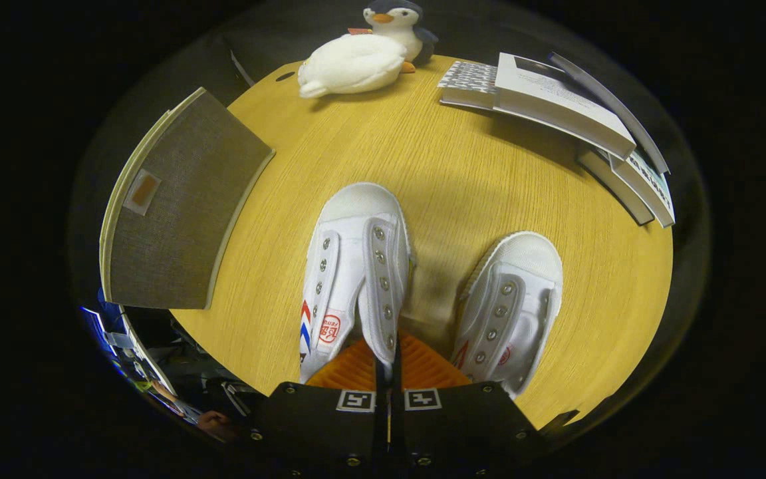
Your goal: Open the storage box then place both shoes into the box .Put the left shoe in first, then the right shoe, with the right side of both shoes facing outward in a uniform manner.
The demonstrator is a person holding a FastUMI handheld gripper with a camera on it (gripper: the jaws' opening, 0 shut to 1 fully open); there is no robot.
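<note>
Fingers of hand-held gripper (pixel 386 362) pinched together on the eyelet flap of the left shoe (pixel 350 266). Right shoe (pixel 512 306) sits just beside it on the counter (pixel 423 173), toes pointing away. Grey storage box (pixel 177 213) off to the left, lid closed. Plush penguin (pixel 363 56) and books (pixel 556 106) beyond.

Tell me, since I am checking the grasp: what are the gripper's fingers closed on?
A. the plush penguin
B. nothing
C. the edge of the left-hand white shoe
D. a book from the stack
C: the gripper has its fingers pressed together on the collar edge of the white shoe, beside the other shoe.
</note>
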